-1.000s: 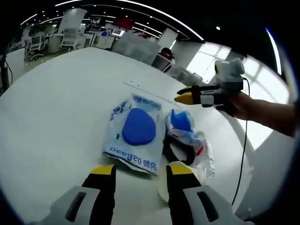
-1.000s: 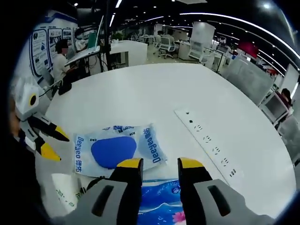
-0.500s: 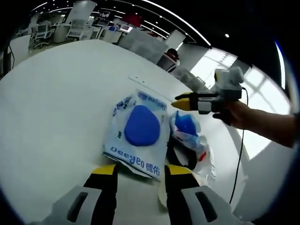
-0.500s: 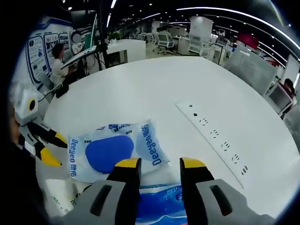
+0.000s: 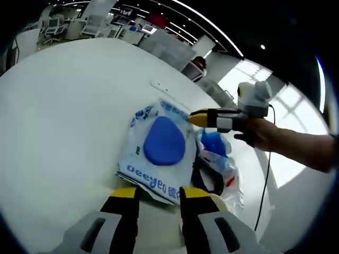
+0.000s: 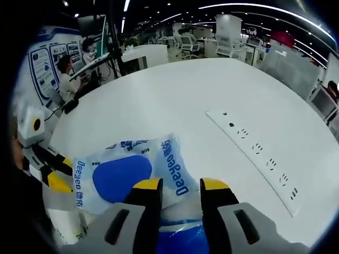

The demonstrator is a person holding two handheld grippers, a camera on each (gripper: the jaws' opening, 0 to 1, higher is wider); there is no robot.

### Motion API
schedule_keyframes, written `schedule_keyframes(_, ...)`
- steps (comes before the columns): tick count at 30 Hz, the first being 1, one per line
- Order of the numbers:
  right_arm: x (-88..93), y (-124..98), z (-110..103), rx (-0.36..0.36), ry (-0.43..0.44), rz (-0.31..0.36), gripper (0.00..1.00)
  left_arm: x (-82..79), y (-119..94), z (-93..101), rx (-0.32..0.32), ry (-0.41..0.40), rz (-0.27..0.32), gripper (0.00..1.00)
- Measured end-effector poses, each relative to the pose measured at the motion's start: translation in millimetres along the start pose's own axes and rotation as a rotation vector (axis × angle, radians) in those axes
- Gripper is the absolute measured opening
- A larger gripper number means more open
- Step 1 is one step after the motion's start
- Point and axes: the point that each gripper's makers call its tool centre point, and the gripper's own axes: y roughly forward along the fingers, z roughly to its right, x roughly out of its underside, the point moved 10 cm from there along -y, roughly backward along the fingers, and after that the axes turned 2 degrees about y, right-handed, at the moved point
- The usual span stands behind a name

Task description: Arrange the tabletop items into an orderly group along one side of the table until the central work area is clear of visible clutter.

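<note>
A white Deeyeo bag with a blue oval pad [image 5: 161,145] lies flat on the white table [image 5: 63,100]. Beside it sit a blue tissue packet [image 5: 214,144], a black strap [image 5: 204,179] and crumpled clear plastic [image 5: 231,177]. My left gripper [image 5: 159,193] stands open just short of the bag's near edge. My right gripper [image 5: 196,118], held by a hand [image 5: 265,135], hovers at the bag's far corner above the blue packet. In the right gripper view, my right gripper [image 6: 180,185] is open over the bag [image 6: 122,177] and blue packet [image 6: 180,241], and the left gripper [image 6: 59,172] stands open at the left.
A white power strip [image 6: 259,156] lies flush on the table to the right of the bag. The table [image 6: 175,100] stretches bare beyond the items. A person sits at a desk [image 6: 66,69] past the table's far edge, with office furniture behind.
Both cameras have moved closer to the bag. The right gripper has come down and in toward the bag's corner, over the blue packet. The left jaws stand slightly narrower.
</note>
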Motion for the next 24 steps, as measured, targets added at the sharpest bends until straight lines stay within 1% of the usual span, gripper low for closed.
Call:
schedule_keyframes(1,-0.2,1.1,0.7,0.001,-0.012,0.001,0.20,0.1,0.4,-0.1,0.001,0.000,0.001,0.27)
schedule_keyframes(2,-1.1,2.7,1.9,0.020,-0.042,0.011,0.17,0.2,1.5,-1.0,-0.002,-0.002,-0.002,0.26)
schedule_keyframes(3,-2.2,1.9,1.8,0.032,-0.063,0.006,0.14,0.4,2.3,-1.5,-0.002,-0.003,-0.006,0.26)
schedule_keyframes(4,-1.8,2.9,2.2,0.046,-0.076,-0.008,0.13,0.2,3.0,-1.8,0.000,-0.002,-0.005,0.25)
schedule_keyframes(6,-2.1,2.4,-0.1,0.033,-0.068,-0.009,0.13,0.4,3.2,-2.0,0.001,-0.007,-0.010,0.21)
schedule_keyframes(8,-0.5,3.3,2.1,0.032,-0.066,-0.008,0.12,1.7,4.2,-1.1,0.004,-0.009,-0.030,0.17)
schedule_keyframes(9,0.3,2.5,2.1,0.031,-0.061,-0.007,0.12,2.1,4.3,-0.8,0.005,-0.013,-0.031,0.16)
schedule_keyframes(10,0.5,2.1,2.1,0.032,-0.063,-0.007,0.10,2.3,4.3,0.5,0.011,-0.023,-0.032,0.15)
schedule_keyframes(12,0.3,0.0,2.4,0.036,-0.084,-0.006,0.04,2.6,4.4,1.1,0.015,-0.021,-0.039,0.13)
schedule_keyframes(14,1.6,-0.9,1.4,0.024,-0.084,-0.001,0.01,2.4,4.5,1.6,0.019,-0.024,-0.043,0.11)
schedule_keyframes(16,0.9,0.7,2.9,0.015,-0.101,0.003,0.00,1.5,4.7,1.9,0.029,-0.046,-0.047,0.10)
schedule_keyframes(19,0.8,-0.2,0.8,0.007,-0.100,0.005,0.00,0.9,4.7,2.2,0.030,-0.040,-0.052,0.08)
schedule_keyframes(21,0.9,-0.2,0.0,-0.001,-0.126,-0.002,0.00,0.7,5.1,2.1,0.032,-0.046,-0.053,0.03)
schedule_keyframes(22,0.2,-0.7,-0.4,0.000,-0.128,-0.004,0.00,-0.2,4.9,3.4,0.041,-0.070,-0.048,0.03)
schedule_keyframes(24,-1.2,-1.9,-1.8,0.000,-0.122,0.001,0.00,-1.3,3.9,3.9,0.048,-0.076,-0.046,0.02)
